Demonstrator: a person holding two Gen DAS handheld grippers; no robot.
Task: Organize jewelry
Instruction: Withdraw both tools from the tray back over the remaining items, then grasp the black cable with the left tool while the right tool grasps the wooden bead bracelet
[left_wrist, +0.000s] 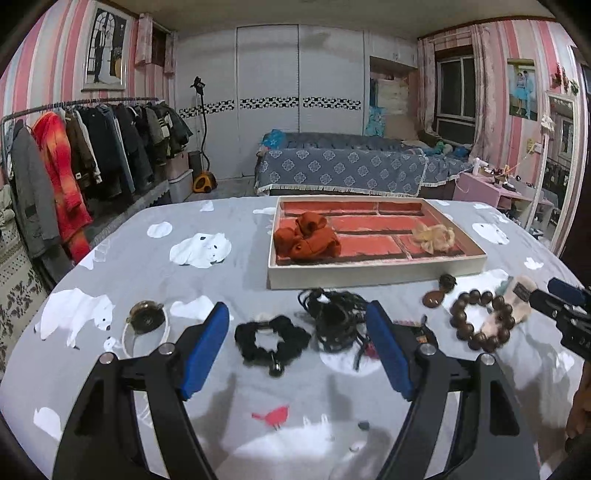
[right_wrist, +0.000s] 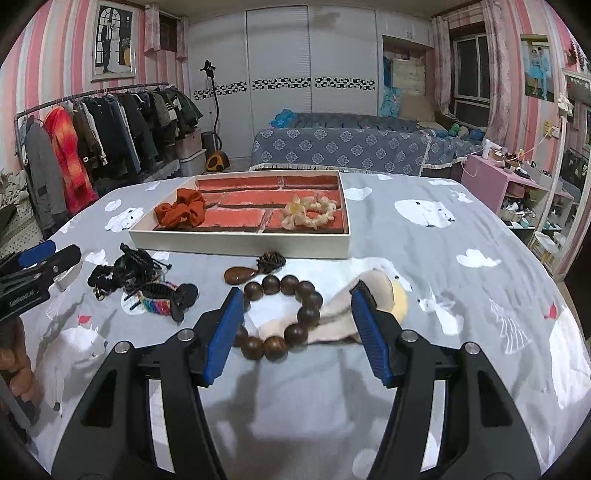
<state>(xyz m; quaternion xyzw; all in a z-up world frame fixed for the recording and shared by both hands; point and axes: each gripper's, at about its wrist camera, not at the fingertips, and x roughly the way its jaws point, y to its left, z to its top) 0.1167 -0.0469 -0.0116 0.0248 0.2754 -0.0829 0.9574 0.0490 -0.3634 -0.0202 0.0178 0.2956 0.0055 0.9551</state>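
Jewelry tray (right_wrist: 240, 242), white-walled with a red compartmented lining, lies on the bed (right_wrist: 424, 258), whose grey cover is printed with polar bears. Inside it: a rust scrunchie (right_wrist: 181, 212) at the left end and a cream flower bracelet (right_wrist: 310, 214) in a right compartment. In front of the tray, loose on the cover: a brown teardrop pendant (right_wrist: 238, 275) touching a small dark ornament; a wooden bead bracelet (right_wrist: 284, 317) lying partly on a cream plush piece (right_wrist: 384, 295); a rainbow woven band (right_wrist: 159, 306) beside a tangle of black hair ties (right_wrist: 136, 266); a black scrunchie (left_wrist: 273, 341); a round bronze piece on a white ring (left_wrist: 146, 319). Right tongs (right_wrist: 295, 314) stand apart and empty above the bead bracelet. Left tongs (left_wrist: 299, 332) are spread wide and empty, with the black scrunchie and tangle between their blue pads (left_wrist: 205, 347).
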